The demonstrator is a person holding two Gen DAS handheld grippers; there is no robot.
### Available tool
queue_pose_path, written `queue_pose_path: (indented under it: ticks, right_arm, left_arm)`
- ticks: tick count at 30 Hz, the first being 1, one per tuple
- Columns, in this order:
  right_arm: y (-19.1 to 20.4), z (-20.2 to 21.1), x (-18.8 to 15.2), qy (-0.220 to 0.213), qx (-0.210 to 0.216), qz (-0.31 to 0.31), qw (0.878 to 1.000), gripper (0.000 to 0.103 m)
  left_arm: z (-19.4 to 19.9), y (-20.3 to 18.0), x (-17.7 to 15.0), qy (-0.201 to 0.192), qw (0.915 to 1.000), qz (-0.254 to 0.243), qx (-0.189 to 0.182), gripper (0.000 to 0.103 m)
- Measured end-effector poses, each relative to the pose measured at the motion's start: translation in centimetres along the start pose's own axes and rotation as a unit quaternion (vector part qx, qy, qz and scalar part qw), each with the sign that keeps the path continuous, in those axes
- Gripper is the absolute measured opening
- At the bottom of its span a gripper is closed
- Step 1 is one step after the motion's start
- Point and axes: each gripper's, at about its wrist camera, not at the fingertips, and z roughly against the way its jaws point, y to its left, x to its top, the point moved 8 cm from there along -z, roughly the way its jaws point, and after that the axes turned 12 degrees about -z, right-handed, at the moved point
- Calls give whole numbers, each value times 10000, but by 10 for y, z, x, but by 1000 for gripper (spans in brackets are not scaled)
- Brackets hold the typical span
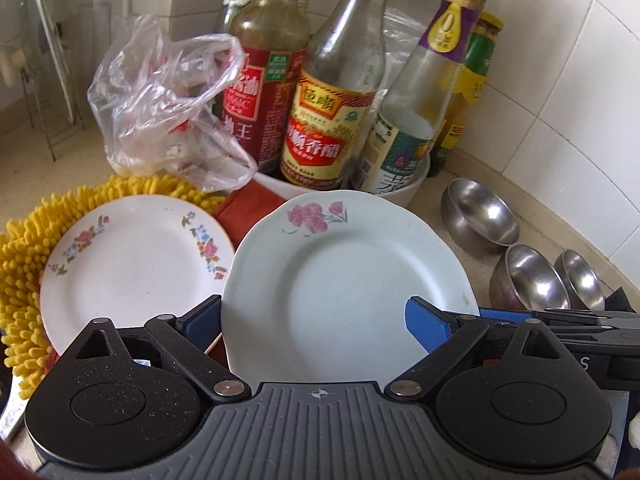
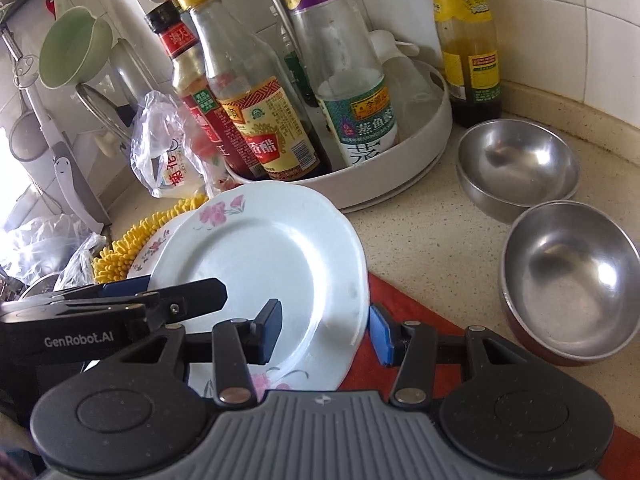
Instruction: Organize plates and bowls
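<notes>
A pale plate with pink flowers (image 1: pixel 340 280) lies face up in front of me, partly on a red mat (image 2: pixel 404 320). My left gripper (image 1: pixel 314 320) is open wide: one pad sits beside the plate's left rim and the other hangs over its face. My right gripper (image 2: pixel 324 332) stands partly open astride the plate's right rim, with no pad seen pressing on it. A white plate with coloured flowers (image 1: pixel 132 268) rests on a yellow chenille mat (image 1: pixel 24 264) to the left, its right edge hidden by the pale plate. Steel bowls (image 2: pixel 516 160) (image 2: pixel 568 276) stand on the counter at the right.
A white round tray (image 2: pixel 400 184) full of sauce bottles stands just behind the plates. A crumpled plastic bag (image 1: pixel 160 108) leans on its left side, and one more bottle (image 2: pixel 468 60) stands in the tiled corner. A wire rack (image 1: pixel 48 80) is at the far left.
</notes>
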Motion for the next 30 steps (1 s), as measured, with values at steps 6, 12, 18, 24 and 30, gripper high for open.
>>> queue_pose_path:
  ticks: [6, 12, 18, 24, 30]
  right_arm:
    - [-15, 21, 2, -248, -154, -193, 9994, 46]
    - [-32, 43, -3, -439, -325, -385, 9978, 46]
    - [-55, 64, -17, -512, -570, -630, 9951, 46]
    - [-79, 87, -40, -535, -800, -914, 9911, 46]
    - [-102, 106, -67, -491, -1007, -1143, 9871, 46]
  left_arm:
    - [0, -23, 5, -40, 9995, -254, -158, 98]
    - [0, -49, 7, -76, 9981, -481, -387, 98]
    - [-2, -79, -1, -1, 9952, -737, -644, 98]
    - [-1, -112, -13, 94, 9909, -1005, -888, 98]
    - [1, -142, -35, 243, 9858, -1241, -1104, 98]
